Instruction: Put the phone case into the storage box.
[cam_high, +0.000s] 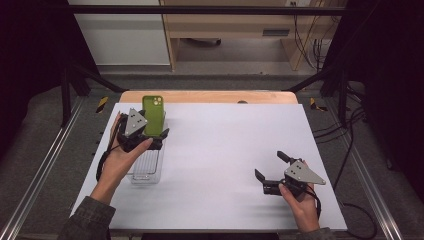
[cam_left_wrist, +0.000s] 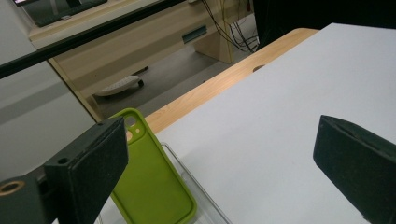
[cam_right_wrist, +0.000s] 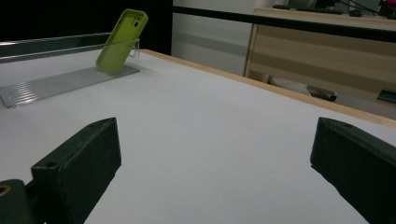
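Lower edge of the high view: two forearms enter, a hand on each gripper; left gripper (cam_high: 150, 136) at left centre of frame, jaws spread, nothing between them; right gripper (cam_high: 272, 168) at lower right, jaws likewise wide apart and empty, hovering over bare table (cam_high: 225, 145).

Left gripper view: both black foam pads at the bottom corners, wide gap between; the case (cam_left_wrist: 152, 182) sits at lower left, partly behind the left pad; no contact visible.

Case (cam_high: 153, 115): lime-green phone case, soft matte finish, rounded corners, raised lip round the edge; camera cut-out at its upper end with round holes; seen from the back. In the high view it stands at upper left of the white surface, near the far wooden edge, just beyond the left gripper.

Right gripper view: case (cam_right_wrist: 121, 41) at upper left, tilted backward, leaning on a clear upright piece at the far end of the tray (cam_right_wrist: 56, 84); tray is transparent, ribbed, long and flat on the table; case's lower end rests on it.

High view: tray (cam_high: 146, 167) runs from the case toward the lower frame edge, beside the left hand; right gripper well apart from both.
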